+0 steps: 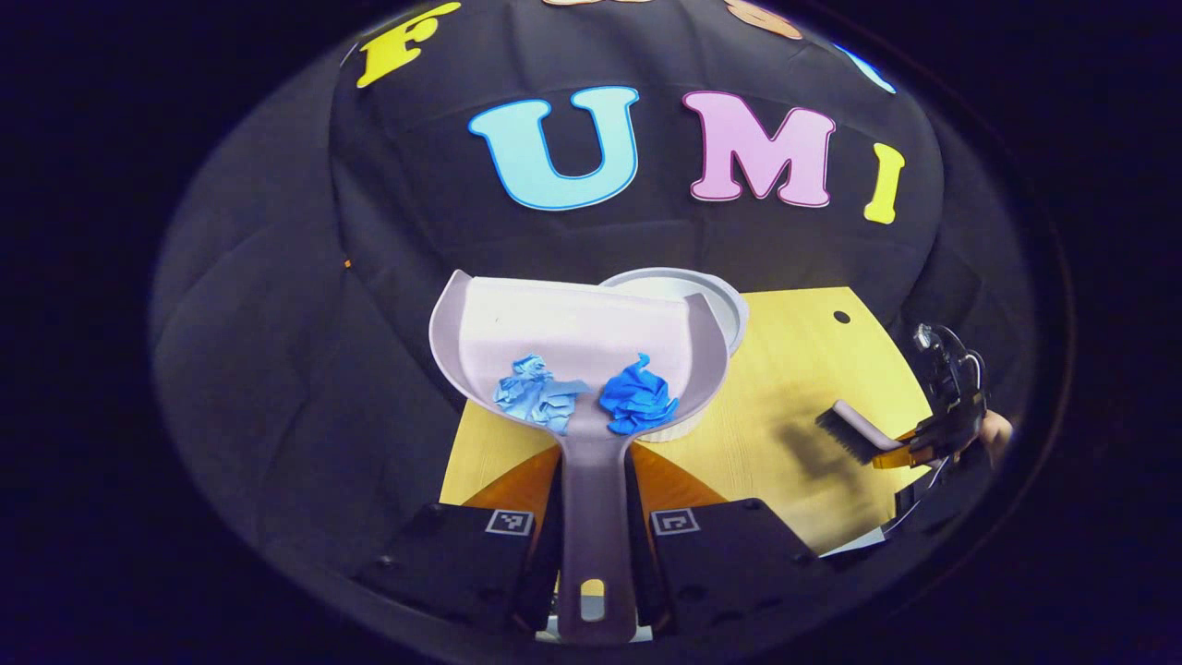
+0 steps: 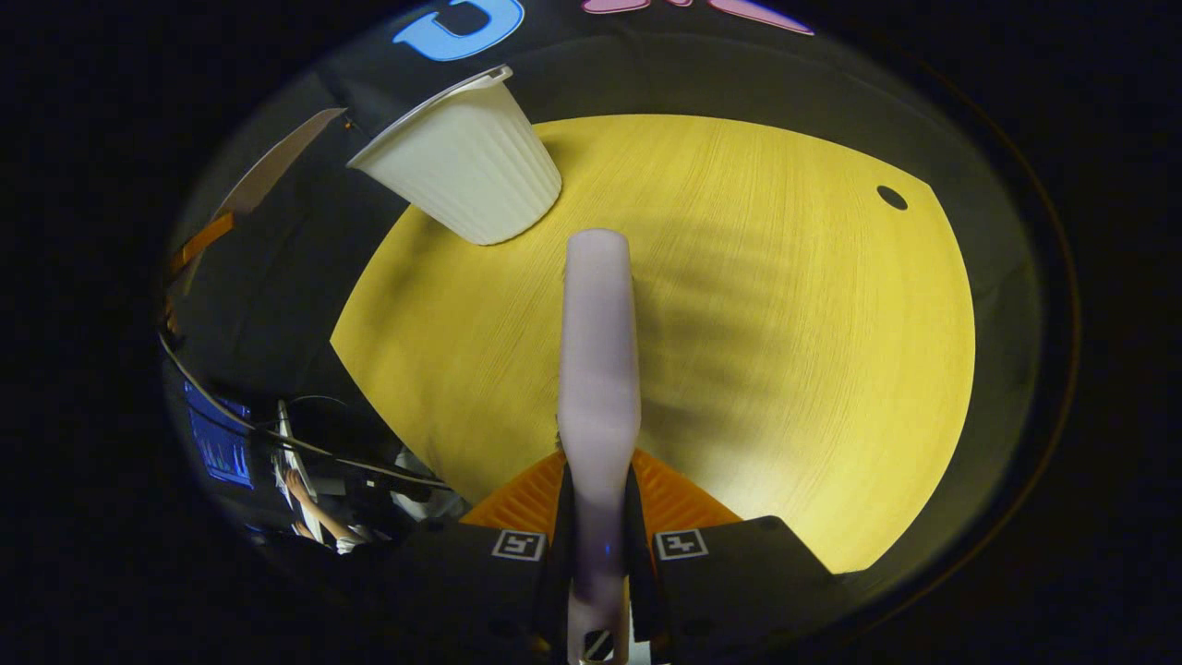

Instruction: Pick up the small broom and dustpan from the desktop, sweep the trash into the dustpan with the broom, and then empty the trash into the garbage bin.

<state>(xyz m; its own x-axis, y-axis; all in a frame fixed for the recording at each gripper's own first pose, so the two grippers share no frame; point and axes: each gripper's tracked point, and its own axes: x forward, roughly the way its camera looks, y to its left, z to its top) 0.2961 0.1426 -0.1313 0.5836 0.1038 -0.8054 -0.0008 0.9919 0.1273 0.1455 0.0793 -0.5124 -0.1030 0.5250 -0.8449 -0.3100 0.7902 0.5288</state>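
Observation:
In the left gripper view my left gripper (image 1: 591,503) is shut on the handle of a pale lilac dustpan (image 1: 572,346), held above the table's left edge. Two crumpled blue paper wads (image 1: 591,397) lie in the pan's tray. Behind the pan stands a white ribbed garbage bin (image 1: 716,300), its rim partly hidden by the pan. At the far right, the other gripper (image 1: 933,443) holds the small broom (image 1: 854,432), bristles down over the table. In the right gripper view my right gripper (image 2: 598,517) is shut on the broom's pale handle (image 2: 598,360). The garbage bin (image 2: 466,171) stands at upper left.
The yellow wooden table (image 2: 785,351) has a small dark hole (image 2: 891,197) near its far right corner. The dustpan's edge (image 2: 277,166) shows at far left of the right gripper view. A person's arm (image 2: 319,513) and a screen (image 2: 217,448) are low on the left.

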